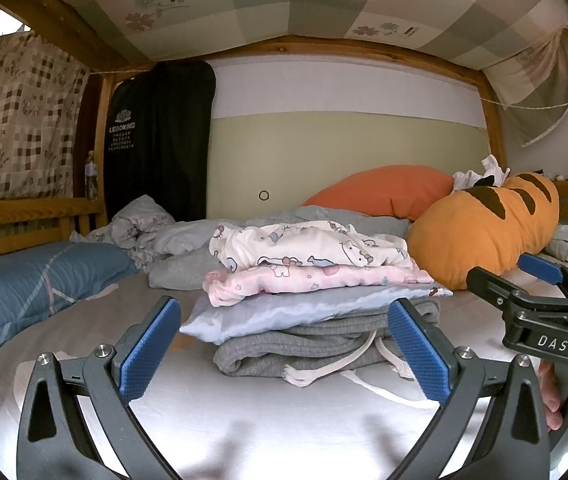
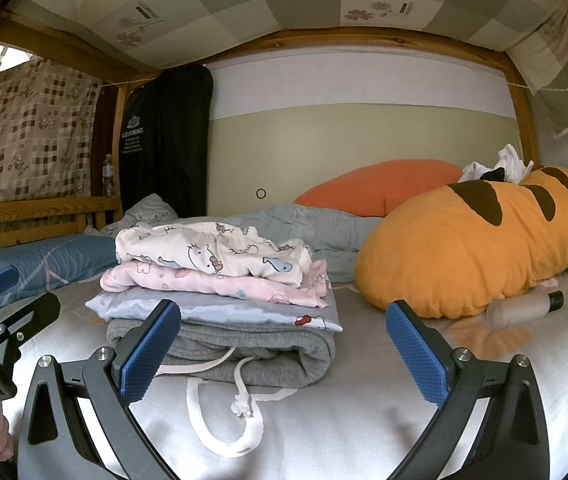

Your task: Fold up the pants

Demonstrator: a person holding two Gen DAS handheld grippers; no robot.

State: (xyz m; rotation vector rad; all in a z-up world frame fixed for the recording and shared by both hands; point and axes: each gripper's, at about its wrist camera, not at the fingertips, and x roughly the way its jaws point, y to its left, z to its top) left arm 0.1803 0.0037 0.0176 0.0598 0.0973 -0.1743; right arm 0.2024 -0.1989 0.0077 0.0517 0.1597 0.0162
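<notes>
Both claws gape wide, holding nothing: left claw, right claw. Folded grey pants sit bottom of the stack on the bed, just ahead of both.

Left hand-held gripper, right hand-held gripper: black frames, 2 blue textured pads each, silver screws; white "DAS" marking on right.

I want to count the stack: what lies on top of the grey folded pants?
Three folded pieces lie on the grey pants: a light blue piece, a pink one, a cream cartoon-print one on top. Anything tucked between them is covered.
</notes>
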